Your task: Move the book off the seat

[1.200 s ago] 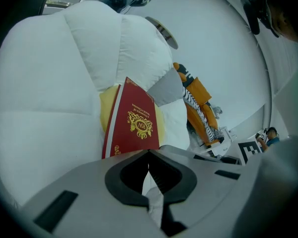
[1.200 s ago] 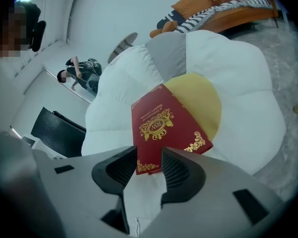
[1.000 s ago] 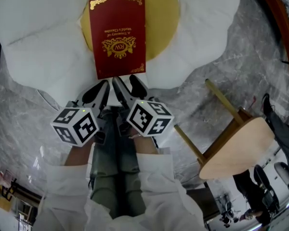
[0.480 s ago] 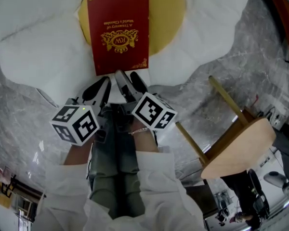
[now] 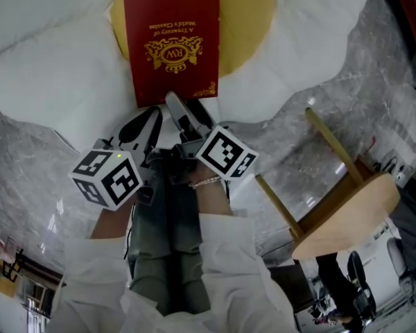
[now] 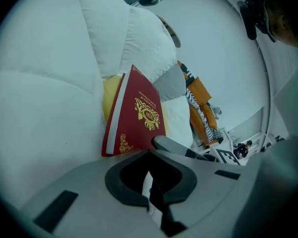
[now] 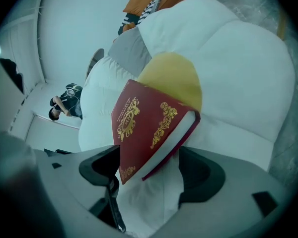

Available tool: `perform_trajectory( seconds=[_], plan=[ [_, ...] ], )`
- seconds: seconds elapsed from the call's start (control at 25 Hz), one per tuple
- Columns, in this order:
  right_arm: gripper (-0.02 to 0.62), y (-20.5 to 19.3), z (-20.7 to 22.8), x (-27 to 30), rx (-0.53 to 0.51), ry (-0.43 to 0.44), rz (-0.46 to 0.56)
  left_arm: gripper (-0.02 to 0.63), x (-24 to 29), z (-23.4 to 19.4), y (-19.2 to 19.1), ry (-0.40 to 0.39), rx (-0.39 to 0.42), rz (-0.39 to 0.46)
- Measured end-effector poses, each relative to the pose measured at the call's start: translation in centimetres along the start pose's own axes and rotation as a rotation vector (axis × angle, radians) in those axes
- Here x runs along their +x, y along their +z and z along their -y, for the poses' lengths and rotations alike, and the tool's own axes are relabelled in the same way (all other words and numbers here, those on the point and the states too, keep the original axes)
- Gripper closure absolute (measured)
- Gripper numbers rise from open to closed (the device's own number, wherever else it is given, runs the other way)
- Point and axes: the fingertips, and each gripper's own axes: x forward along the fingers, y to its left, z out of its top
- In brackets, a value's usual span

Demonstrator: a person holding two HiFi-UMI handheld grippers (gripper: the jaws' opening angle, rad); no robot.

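Note:
A red book (image 5: 170, 40) with gold ornaments lies flat on the yellow middle (image 5: 244, 26) of a white flower-shaped seat cushion (image 5: 48, 68). My right gripper (image 5: 185, 109) is at the book's near edge. Its jaws have just been opening, and in the right gripper view they stand open on either side of the book's (image 7: 149, 128) near corner without pressing on it. My left gripper (image 5: 145, 122) hovers just left of it, short of the book, with its jaws together and nothing in them. In the left gripper view the book (image 6: 139, 118) lies ahead of that gripper (image 6: 151, 182).
A wooden stool (image 5: 347, 210) stands on the grey marble floor (image 5: 333, 103) to the right of the cushion. The person's legs (image 5: 166, 255) are directly below the grippers. An orange striped cloth (image 6: 198, 103) lies beyond the cushion.
Both grippers have moved toward the book. The right one has rolled, its jaws have spread, and its tips now reach past the book's near corner.

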Motion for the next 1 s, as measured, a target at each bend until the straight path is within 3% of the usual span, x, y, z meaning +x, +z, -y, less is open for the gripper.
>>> perform_trajectory(
  seconds=[0.72, 1.0],
  plan=[
    [0.224, -0.4, 1.1, 2.1, 0.114, 0.066, 0.005, 0.6, 0.4, -0.6, 0.0, -0.04, -0.028, 0.03],
    [0.215, 0.4, 0.4, 3.2, 0.146, 0.152, 0.011, 0.6, 0.5, -0.7, -0.3, -0.045, -0.021, 0.021]
  ],
)
